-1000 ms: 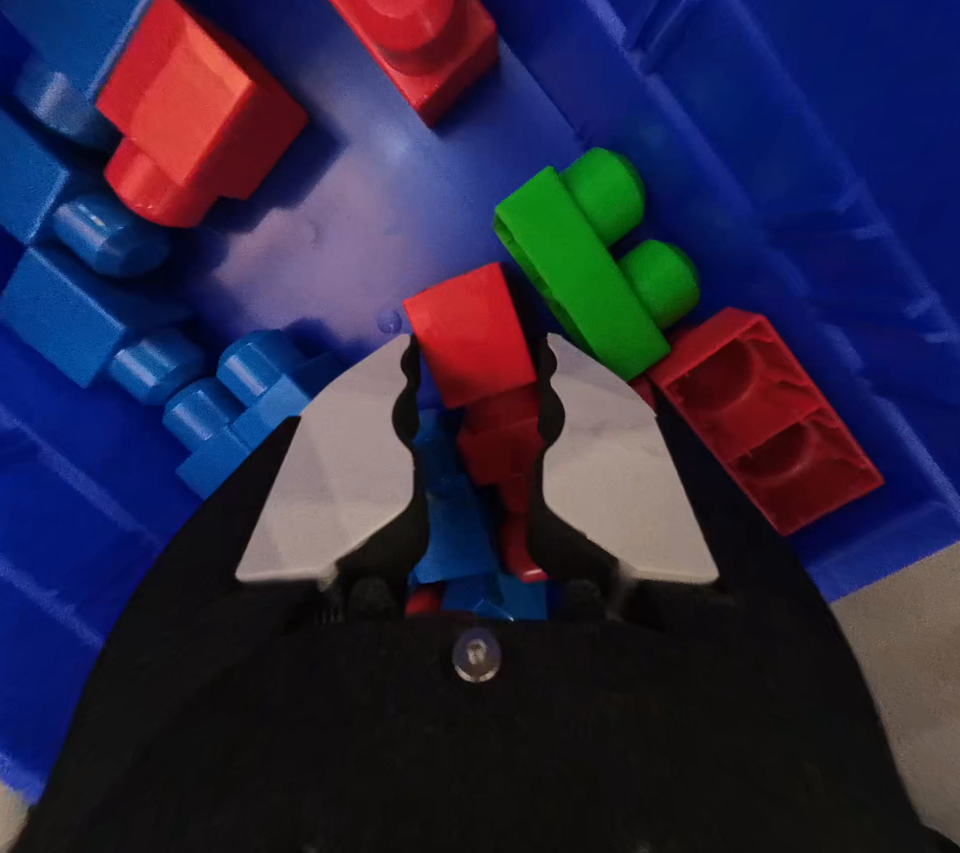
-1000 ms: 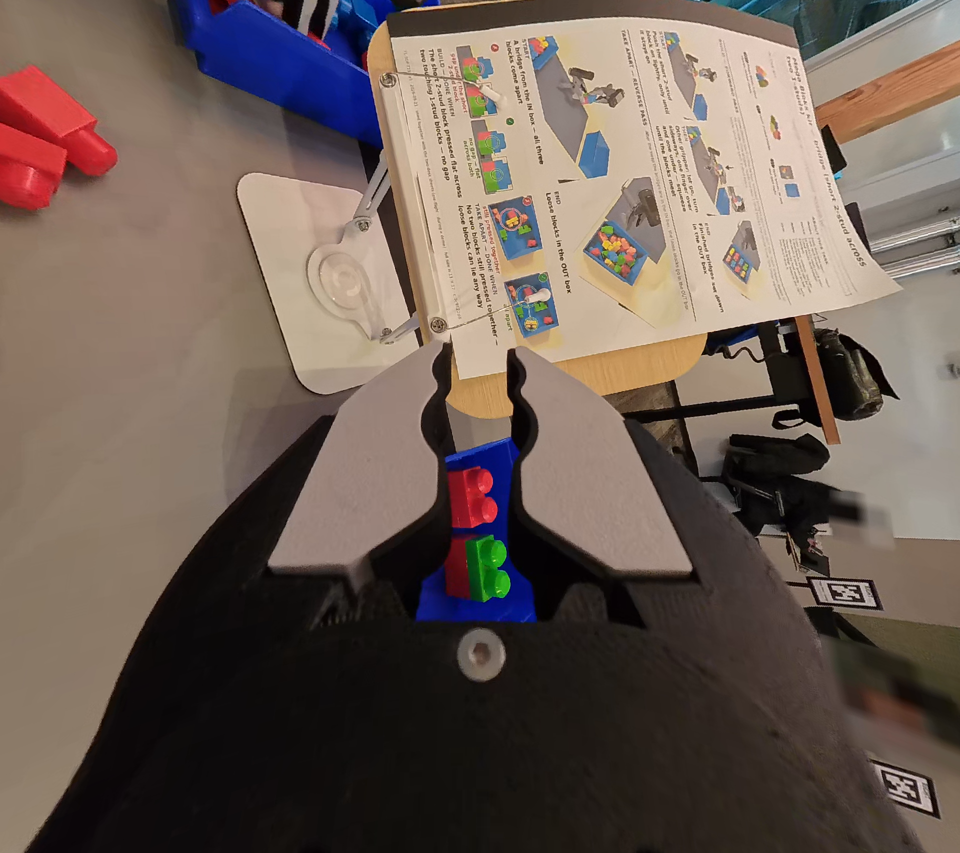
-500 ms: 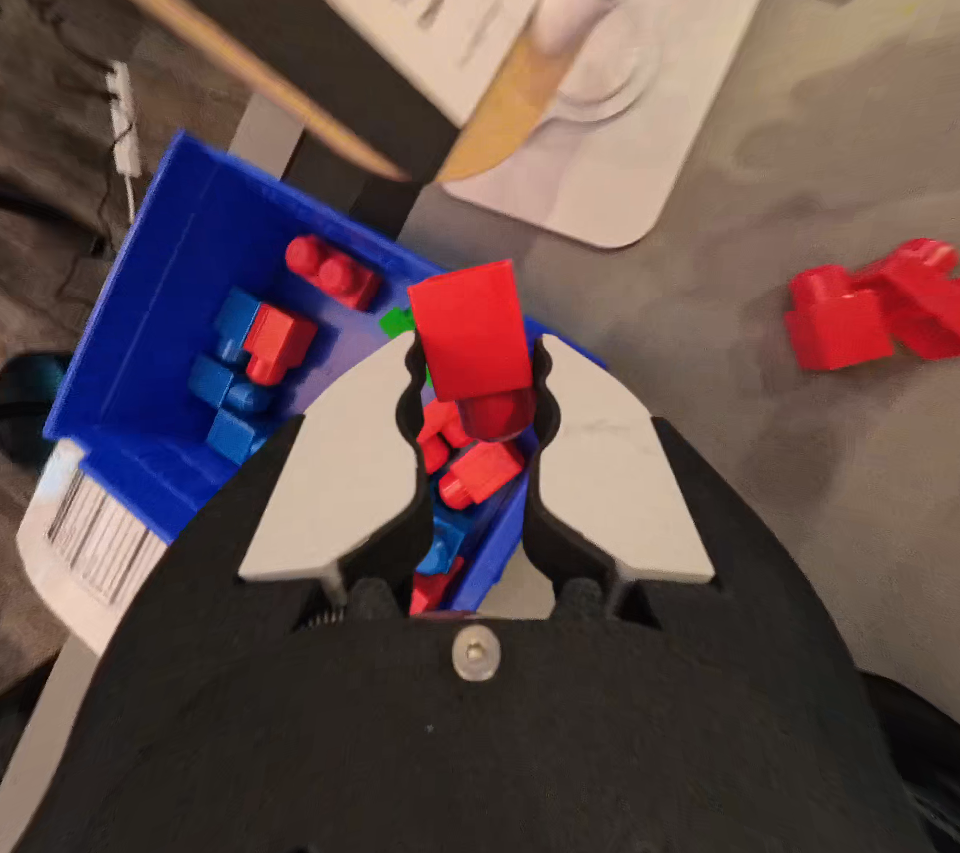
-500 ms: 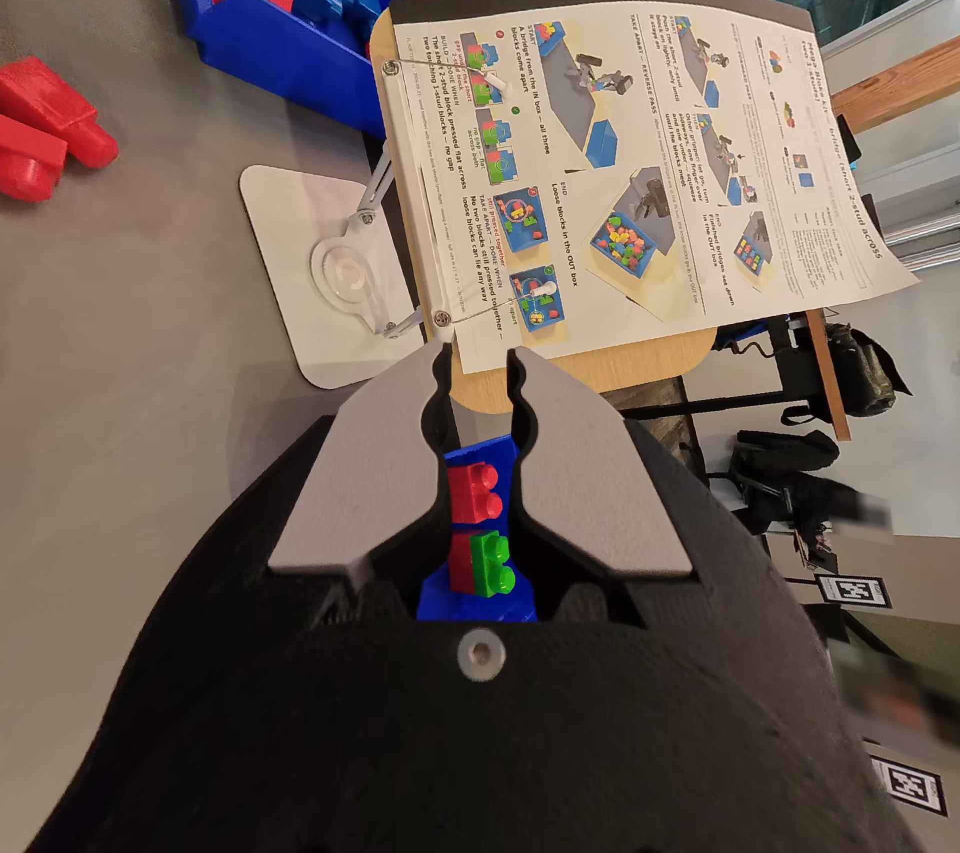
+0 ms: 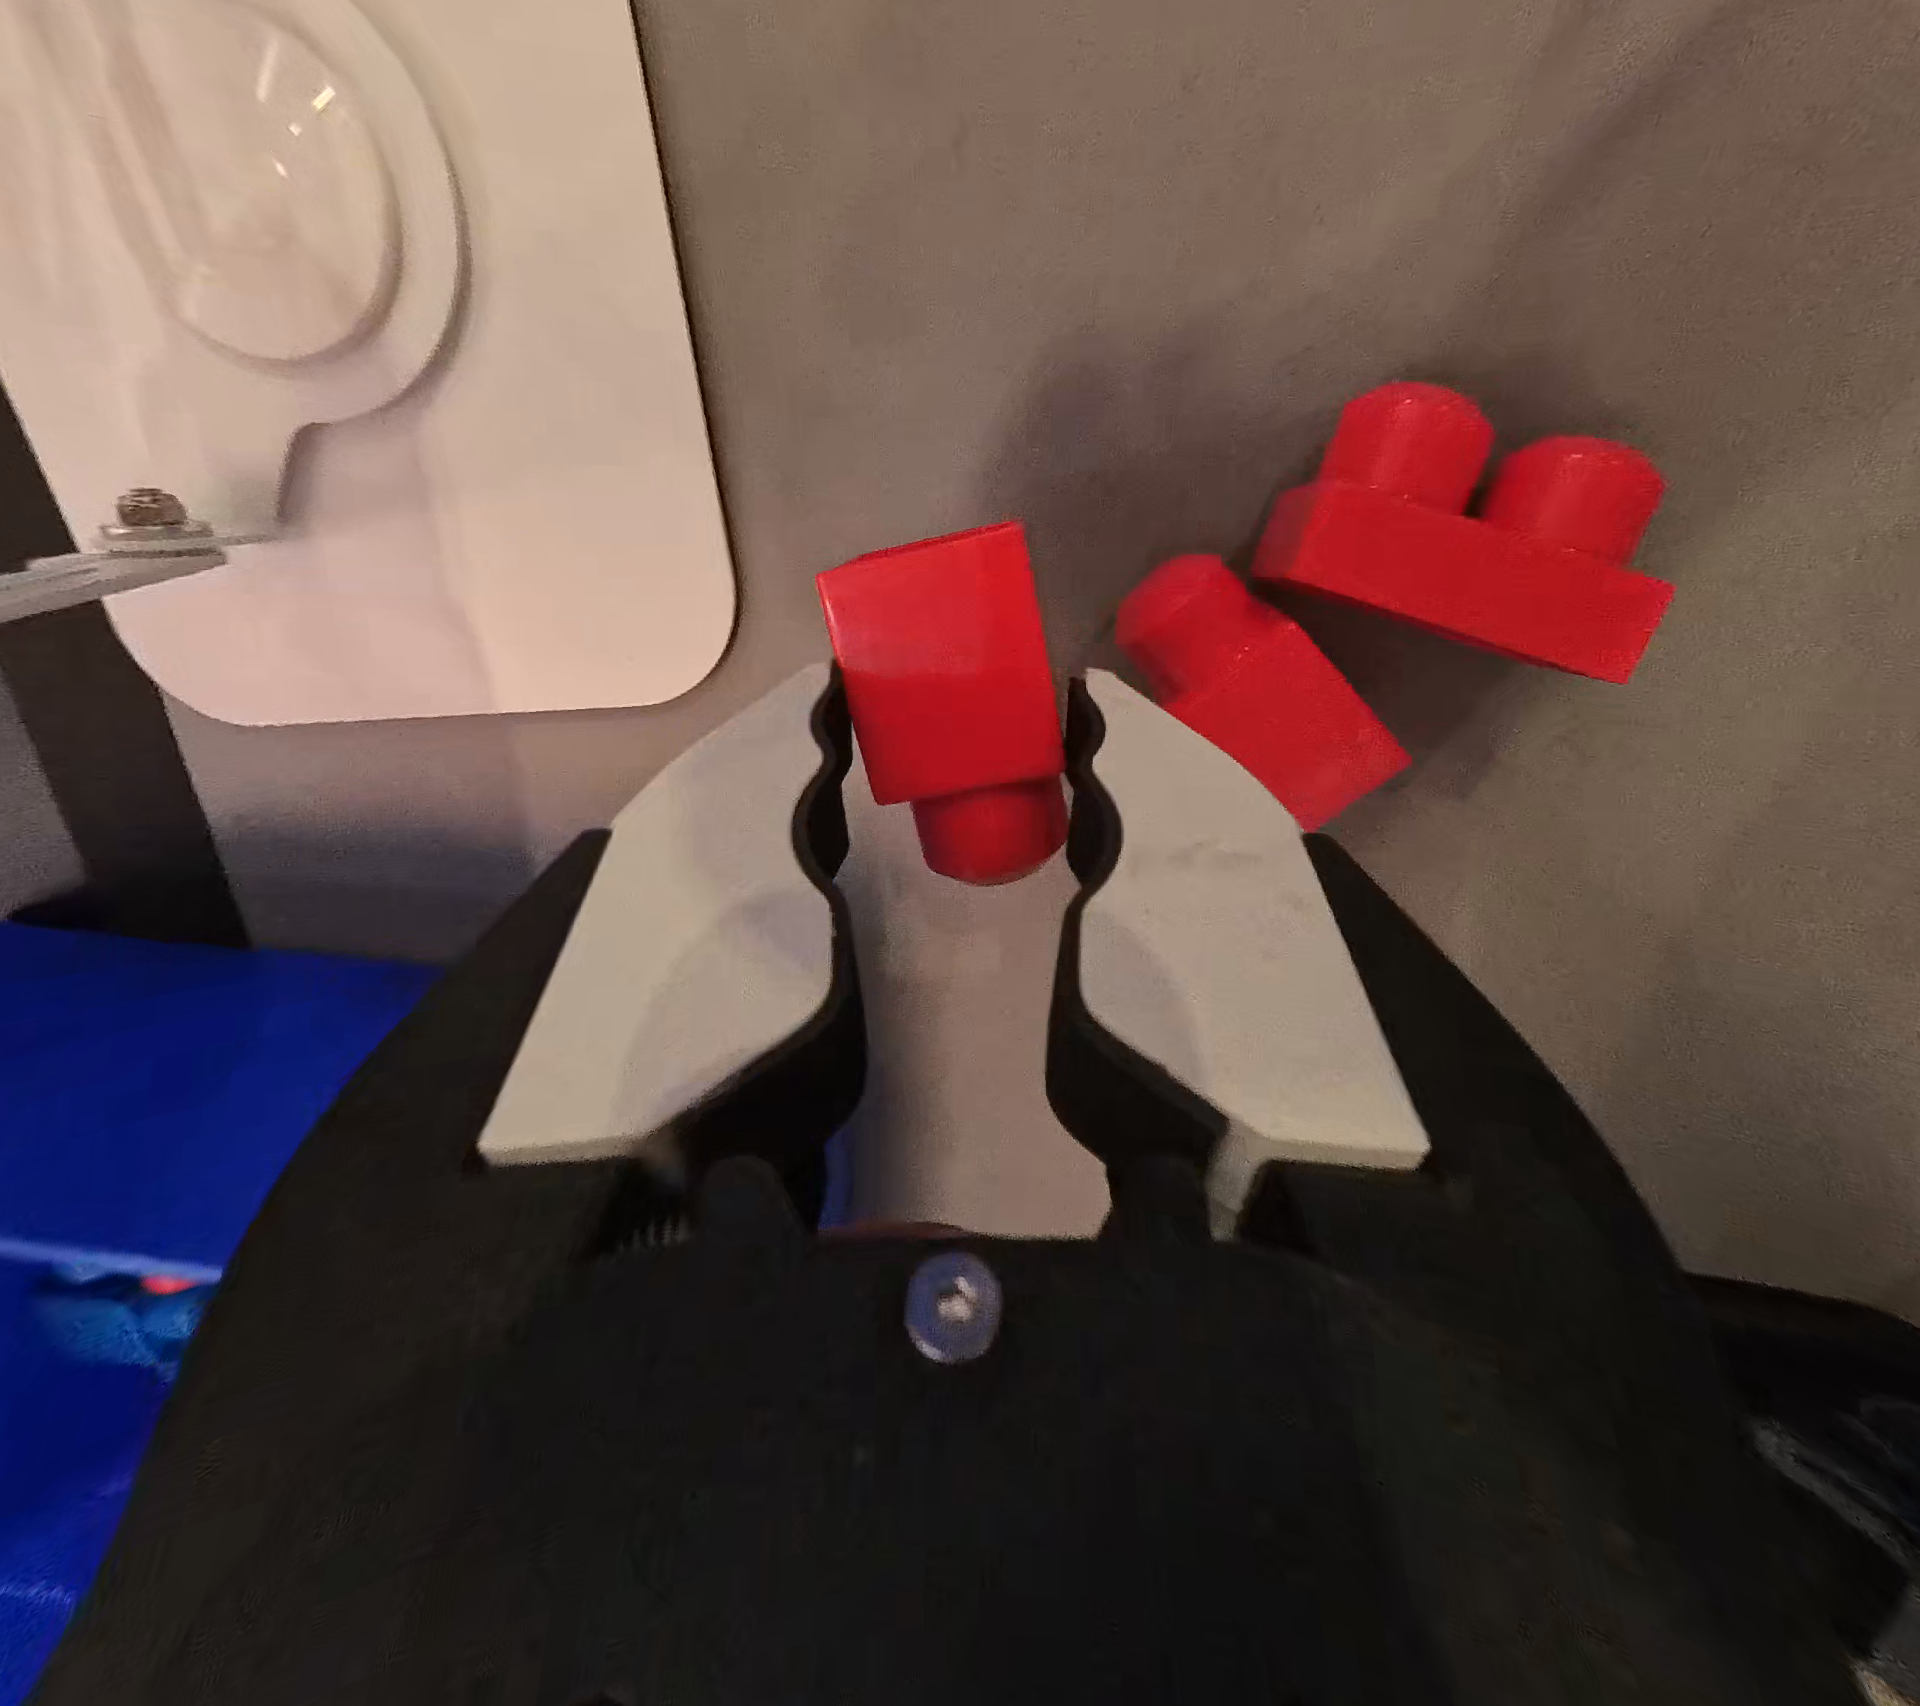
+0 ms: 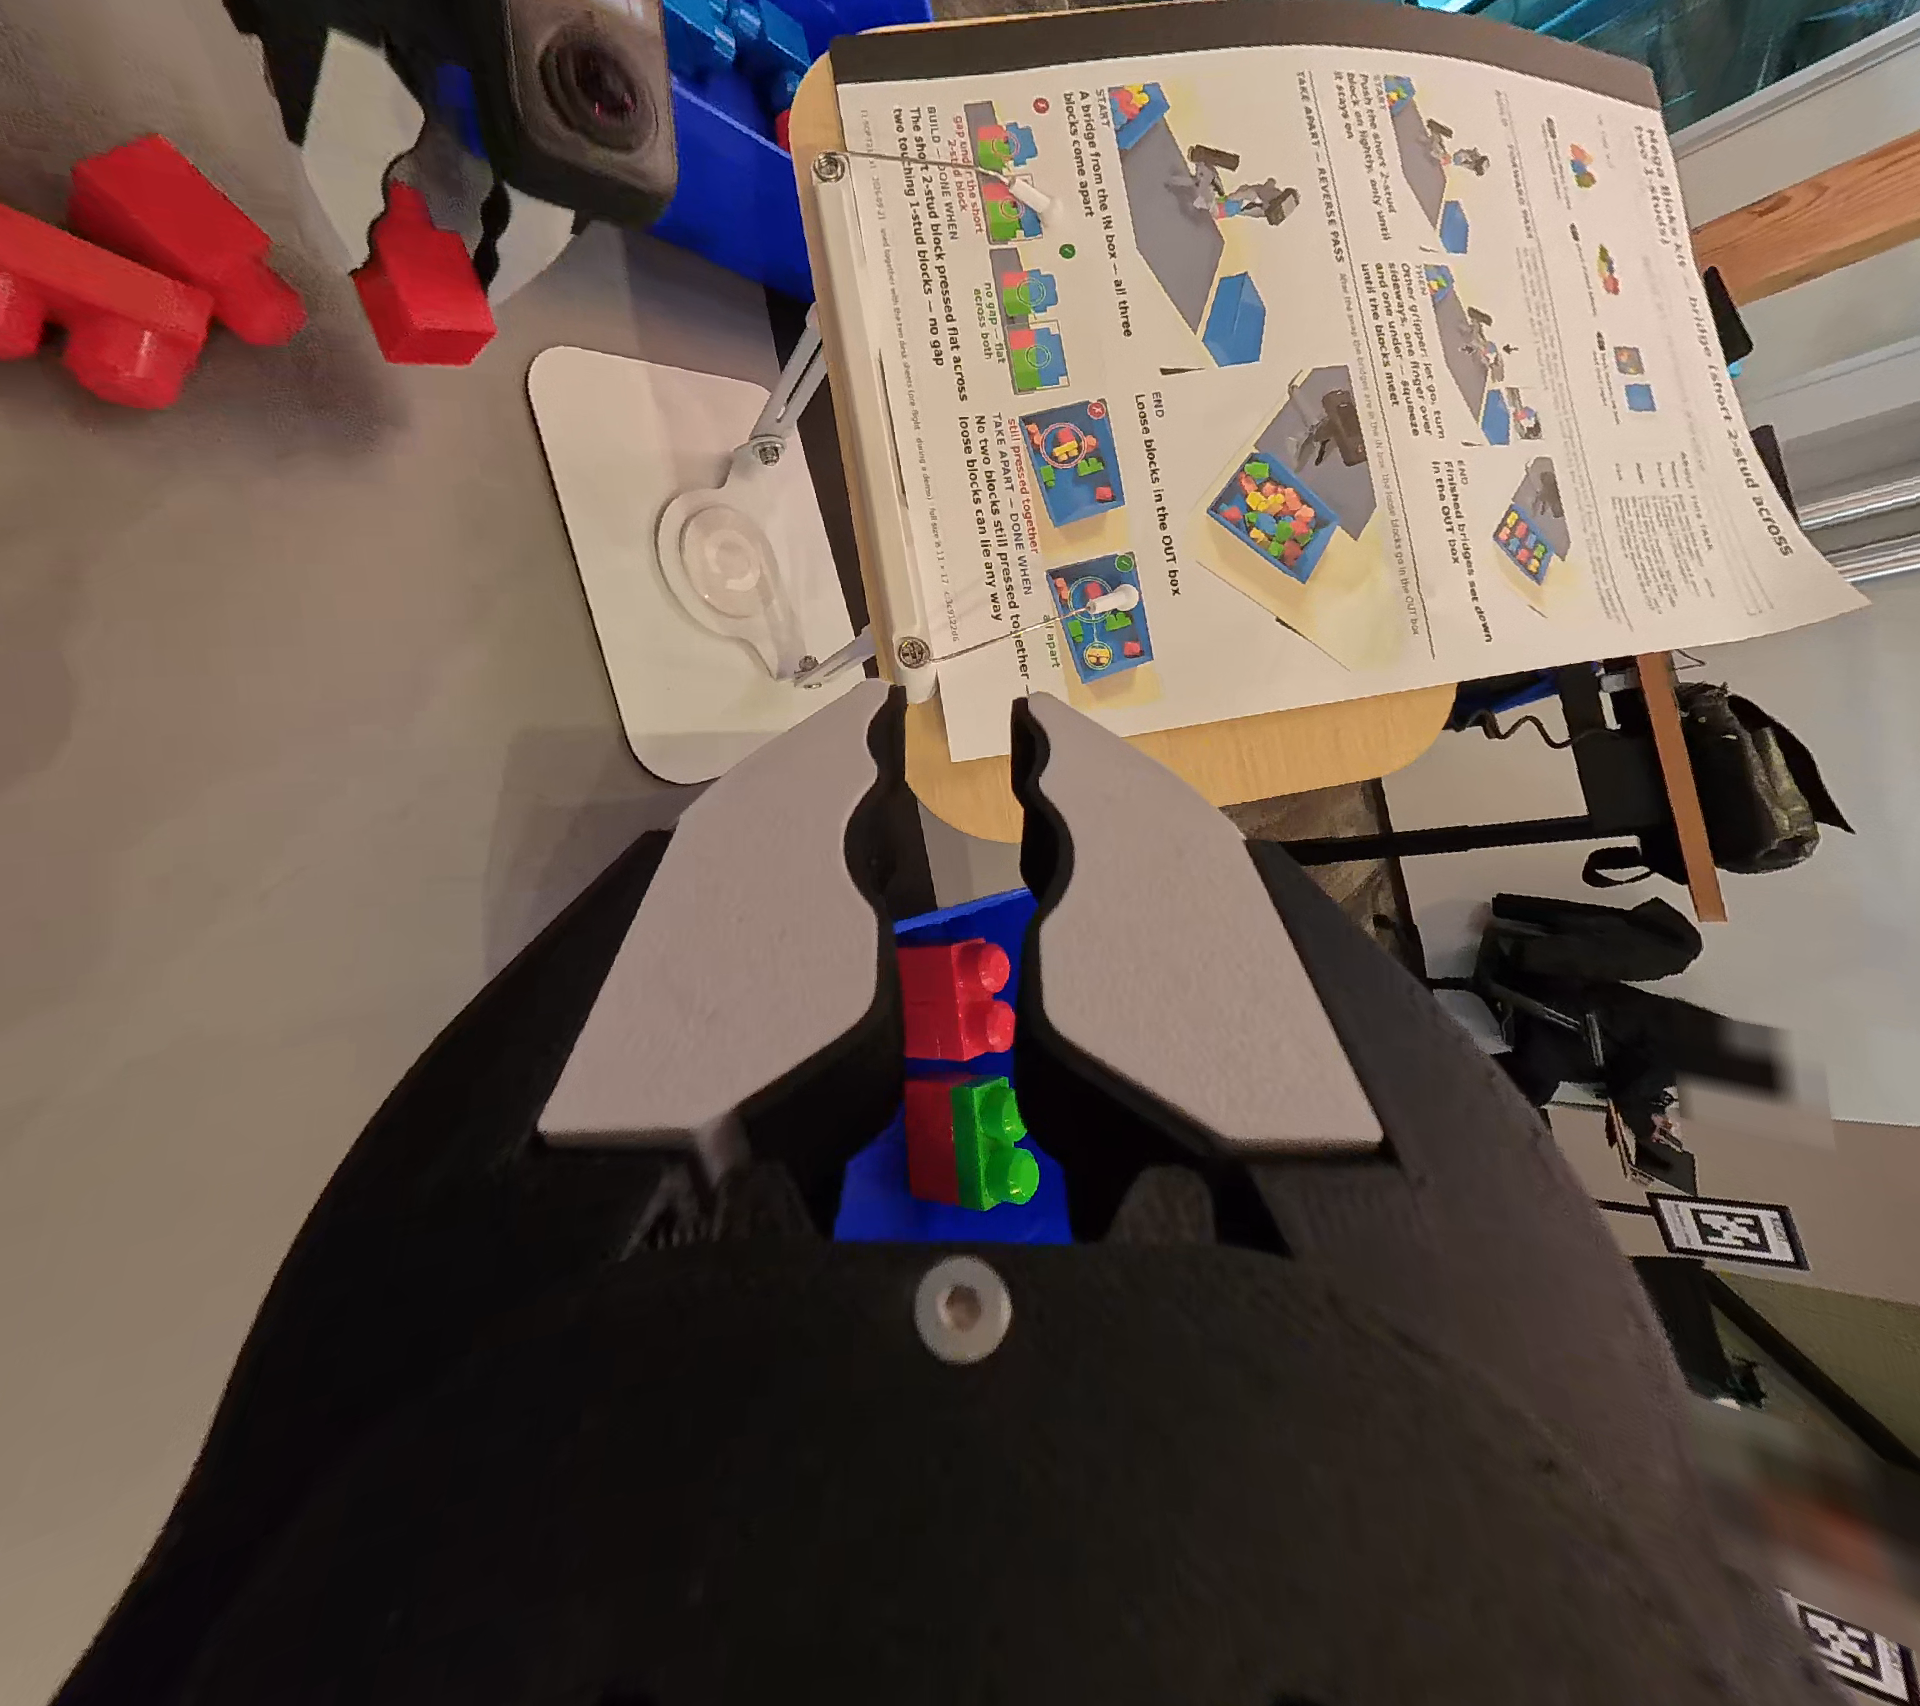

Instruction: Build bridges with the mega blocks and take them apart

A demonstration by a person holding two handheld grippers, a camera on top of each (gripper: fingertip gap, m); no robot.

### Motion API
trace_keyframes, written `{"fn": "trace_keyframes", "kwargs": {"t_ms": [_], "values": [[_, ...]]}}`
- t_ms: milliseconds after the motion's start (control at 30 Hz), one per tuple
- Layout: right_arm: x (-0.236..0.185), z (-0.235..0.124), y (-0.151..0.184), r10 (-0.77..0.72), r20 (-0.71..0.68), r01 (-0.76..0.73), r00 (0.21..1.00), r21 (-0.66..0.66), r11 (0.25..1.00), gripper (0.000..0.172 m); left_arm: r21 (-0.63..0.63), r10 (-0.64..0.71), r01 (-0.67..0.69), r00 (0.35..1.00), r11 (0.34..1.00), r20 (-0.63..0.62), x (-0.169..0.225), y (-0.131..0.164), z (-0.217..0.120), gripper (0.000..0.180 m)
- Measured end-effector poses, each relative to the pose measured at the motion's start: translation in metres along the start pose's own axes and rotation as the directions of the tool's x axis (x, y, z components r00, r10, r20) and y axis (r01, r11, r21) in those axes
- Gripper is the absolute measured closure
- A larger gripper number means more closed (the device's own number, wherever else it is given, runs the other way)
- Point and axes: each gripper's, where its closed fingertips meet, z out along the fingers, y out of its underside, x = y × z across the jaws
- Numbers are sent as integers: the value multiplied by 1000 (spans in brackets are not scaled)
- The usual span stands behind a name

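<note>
Left claw point(image 5: 951, 700) clenching glossy red one-stud block point(image 5: 940, 685), right claw point(image 6: 951, 711) parted, bare, matte grey table point(image 5: 1247, 98)

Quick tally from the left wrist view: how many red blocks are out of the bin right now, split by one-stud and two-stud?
One-stud red blocks: 2, one in the left claw (held block), one lying on the table
Two-stud red blocks: 1, lying on the table
Total: 3

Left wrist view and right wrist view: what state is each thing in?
Left tool: shut on a red one-stud block, stud toward the camera.
Right tool: open, nothing between its fingertips.
Second one-stud block: lying on its side on the table.
Two-stud block: loose on the table, joined to nothing.
</note>
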Motion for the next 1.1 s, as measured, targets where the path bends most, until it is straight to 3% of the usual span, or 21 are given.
{"fn": "trace_keyframes", "kwargs": {"t_ms": [67,200,267,333,533,633,767,867,1100], "values": [[1,-1,1,2,-2,-2,1000,0,1000,152,-26,-3,1,997,1000,-76,7,6,12,141],[0,-1,1,2,2,-2,1000,-2,1000,153,-87,-31,22,995,996,-98,8,17,25,139],[0,-1,1,2,1,-2,1000,-2,1000,153,-62,-47,43,997,997,-54,0,15,19,118],[-1,-2,-1,3,7,-3,1000,4,1000,153,-33,-39,37,998,999,-40,-2,14,7,117],[-10,6,-7,-9,46,9,999,8,1000,153,65,235,-232,971,971,-51,46,-9,-24,110],[-16,10,-9,-12,79,11,997,15,1000,152,30,345,-344,937,938,-54,69,-15,-12,107],[-21,14,-7,-5,109,5,994,-1,1000,152,-45,370,-375,925,926,-91,84,-8,10,98],[-22,16,-4,-2,115,3,993,-15,1000,152,-83,378,-388,919,918,-117,88,-3,25,102],[-20,12,-3,2,107,0,994,-16,1000,153,-18,373,-378,921,926,-111,97,-30,35,107]]}}
